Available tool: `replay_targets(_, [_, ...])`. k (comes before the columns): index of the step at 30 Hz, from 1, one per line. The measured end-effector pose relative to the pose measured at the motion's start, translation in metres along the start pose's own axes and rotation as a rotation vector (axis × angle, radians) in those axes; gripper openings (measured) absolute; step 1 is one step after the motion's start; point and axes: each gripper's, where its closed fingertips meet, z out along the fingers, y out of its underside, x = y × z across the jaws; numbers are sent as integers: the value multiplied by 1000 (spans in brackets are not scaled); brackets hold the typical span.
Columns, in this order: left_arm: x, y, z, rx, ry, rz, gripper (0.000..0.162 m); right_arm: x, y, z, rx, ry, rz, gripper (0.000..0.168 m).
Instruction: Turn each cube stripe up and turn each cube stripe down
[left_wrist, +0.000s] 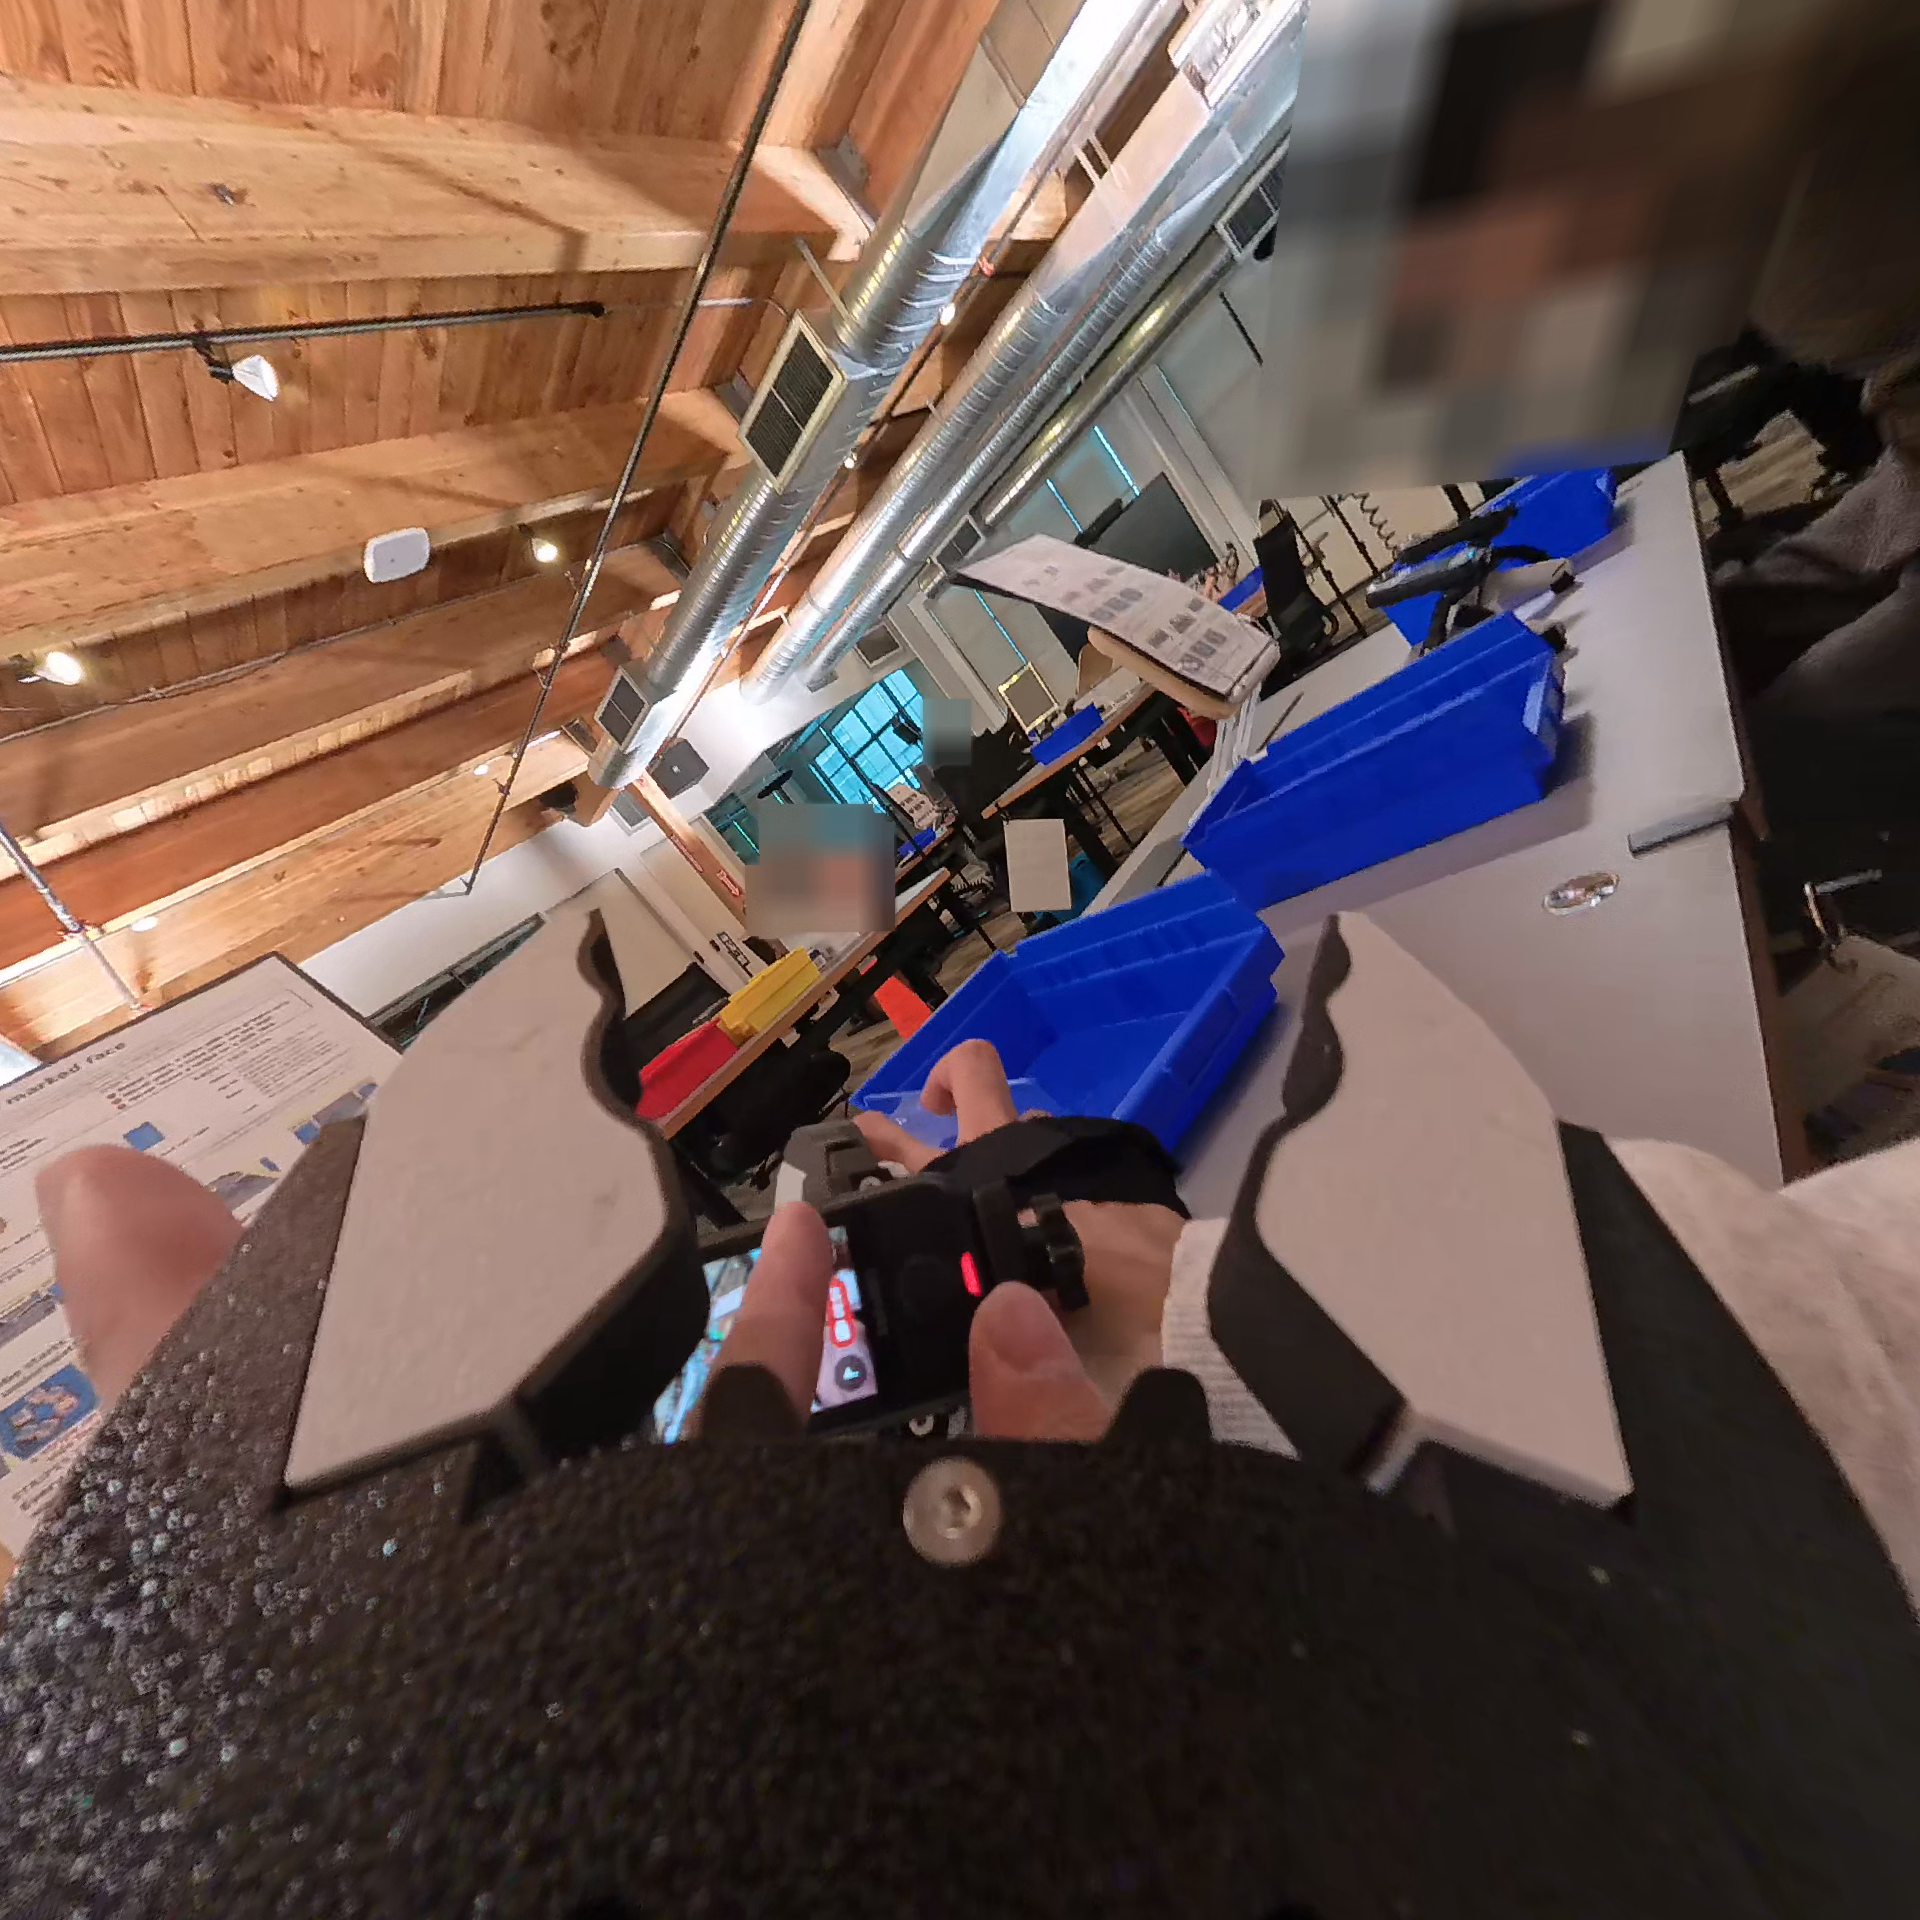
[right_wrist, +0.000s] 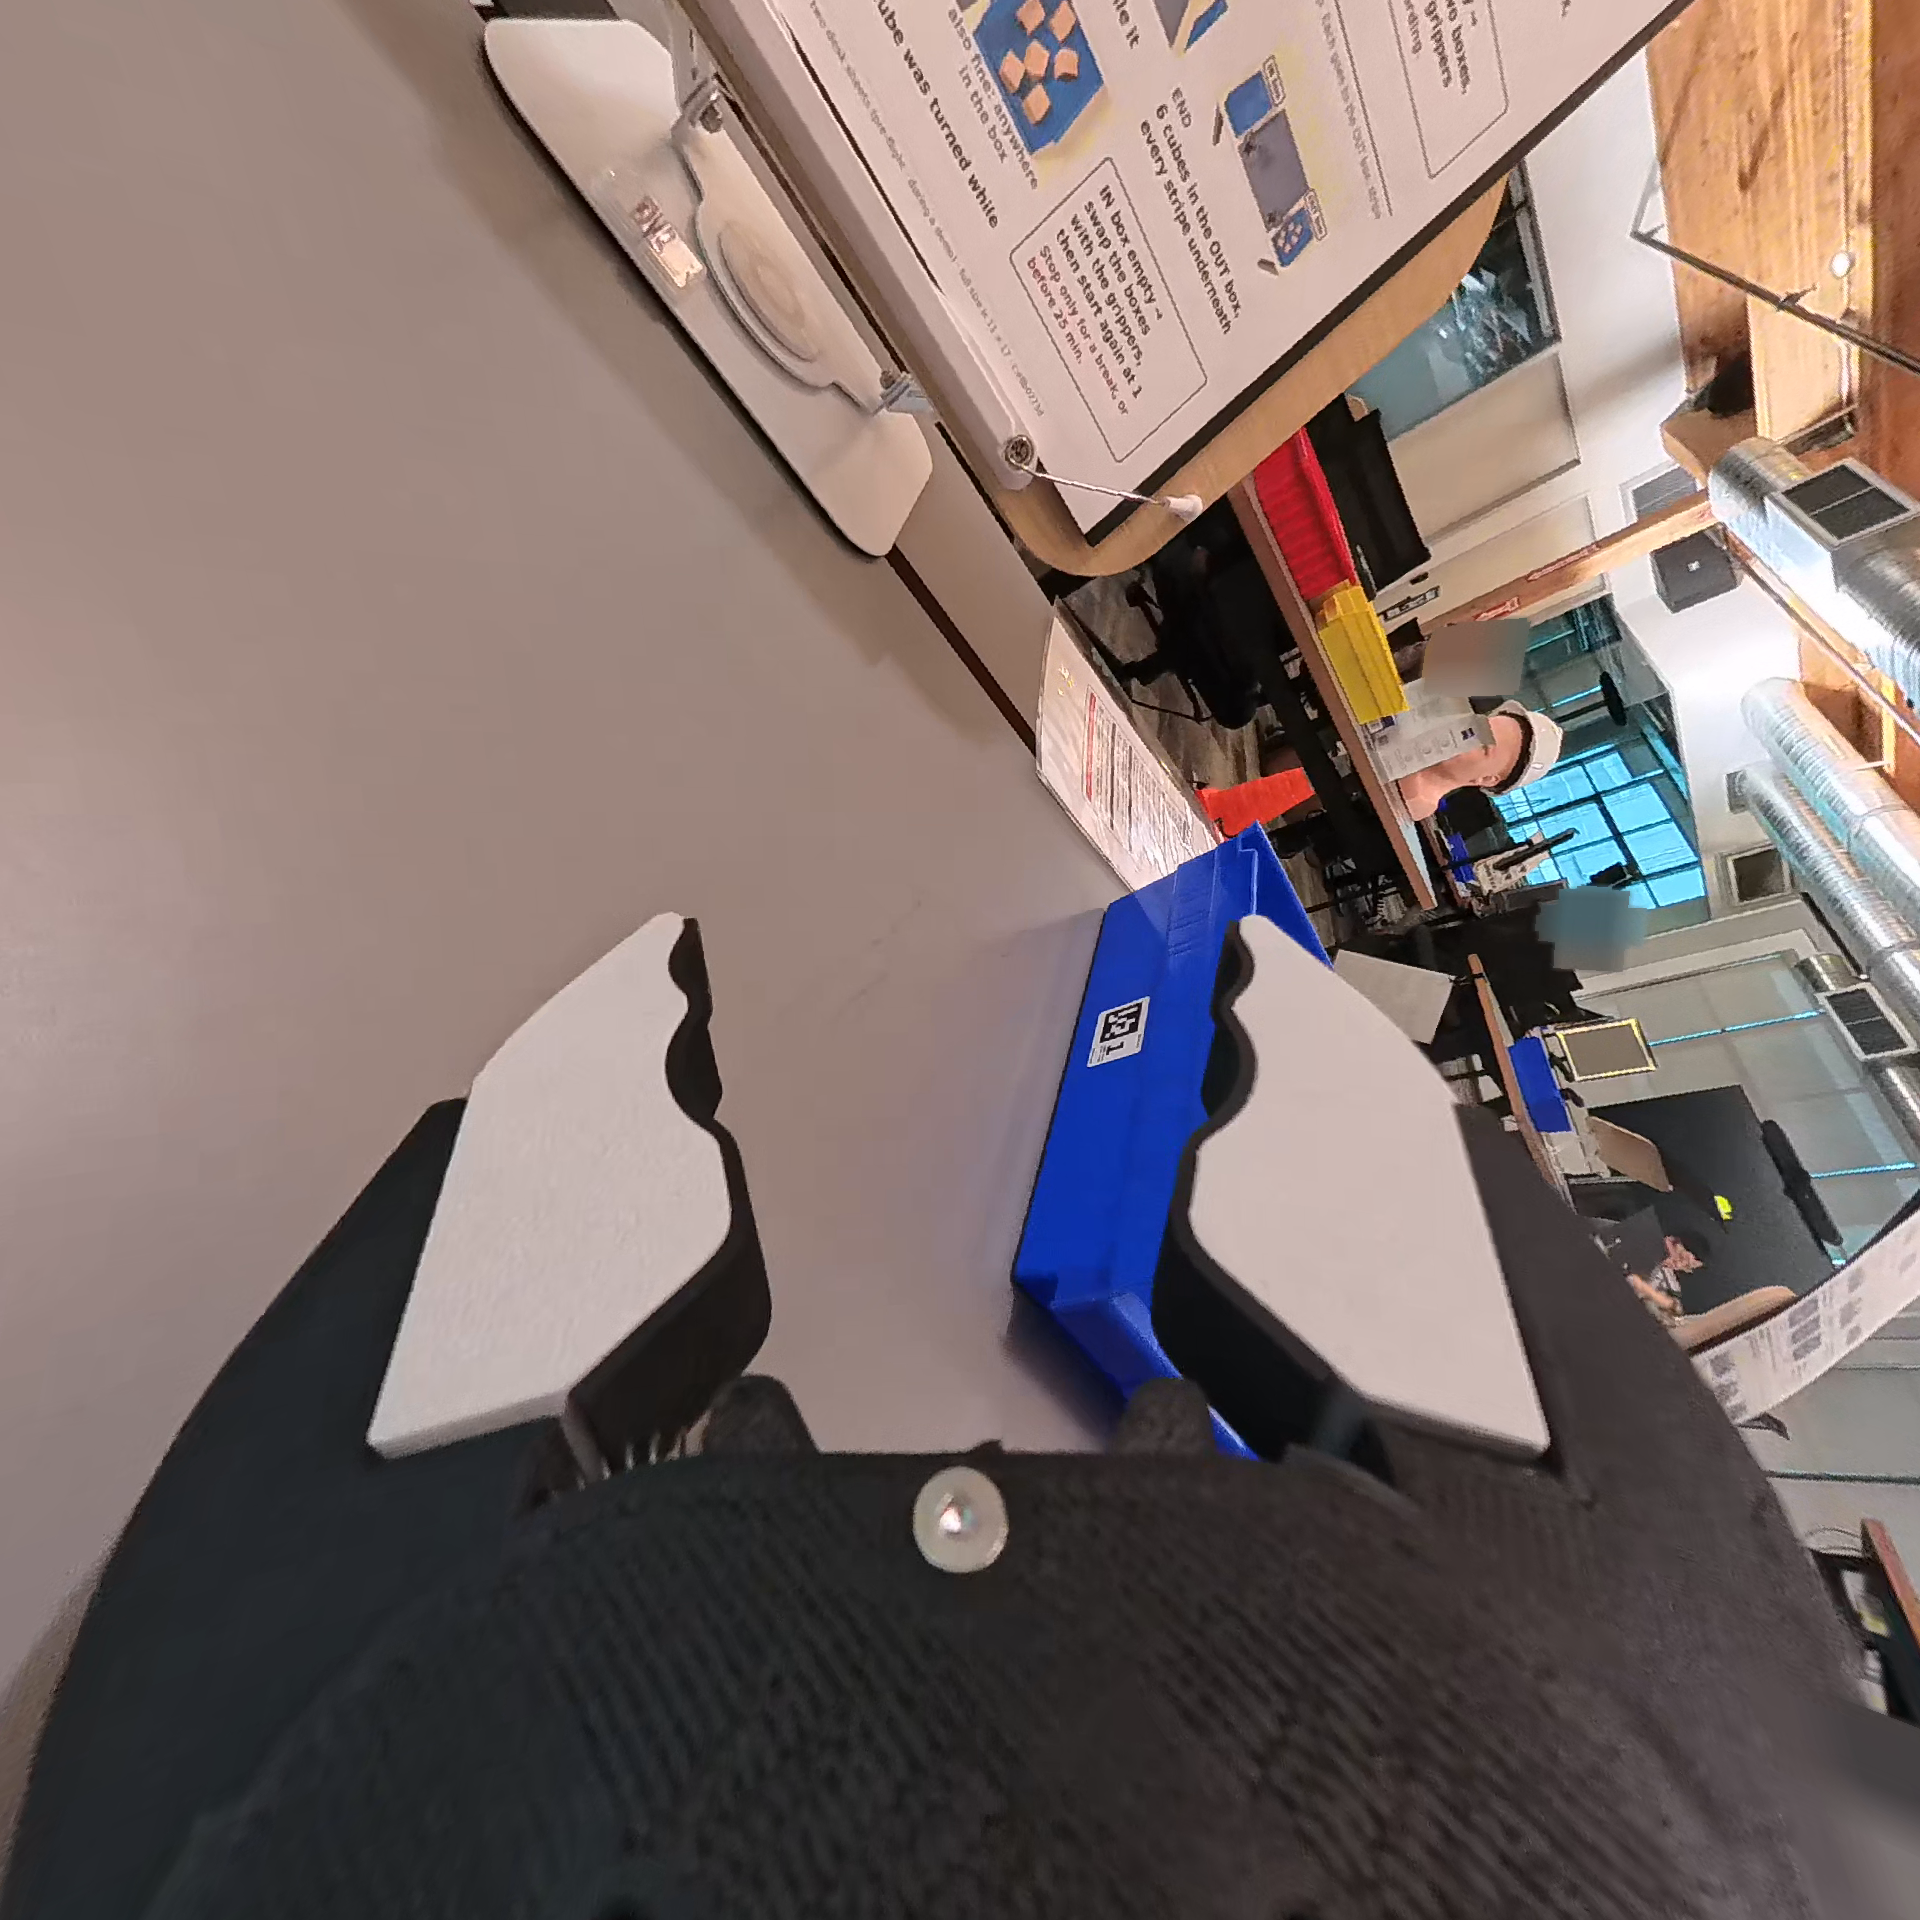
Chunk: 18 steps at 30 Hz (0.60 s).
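No cube shows in either view. My left gripper (left_wrist: 966, 935) is open and empty, tilted up toward the ceiling. Between its fingers a person's hand (left_wrist: 790, 1299) touches the screen of a small black camera (left_wrist: 914, 1278) with a red light. Behind that hand lies a blue bin (left_wrist: 1132, 997) on the grey table (left_wrist: 1558, 987). My right gripper (right_wrist: 966, 930) is open and empty, held over the grey table (right_wrist: 416, 623). A blue bin (right_wrist: 1122, 1164) with a small black-and-white tag lies between its fingers, partly hidden by the right finger (right_wrist: 1340, 1174).
More blue bins (left_wrist: 1392, 748) stand farther back on the table. A printed instruction board (right_wrist: 1195, 187) on a white stand (right_wrist: 727, 239) rises at the table's far edge, with a laminated sheet (right_wrist: 1122, 779) near it. Other desks and people fill the room behind. Some 20 cm of space lies between my two pairs of fingers.
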Motion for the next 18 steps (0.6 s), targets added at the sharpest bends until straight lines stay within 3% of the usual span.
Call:
replay_targets(8, [-39, -16, -19, 71, -123, -89, 121, 3, 5, -2, 11, -8, 16, 95])
replay_targets(12, [-98, -12, -45, 80, -341, -188, 121, 0, 2, -9, 115, -41, -68, 99])
replay_targets(15, [-162, 22, -77, -3, -552, -291, 118, -25, -9, -37, 301, -112, -303, 108])
replay_targets(18, [-200, 90, -100, -224, -667, -345, 118, -70, -12, -85, 418, -262, -572, 115])
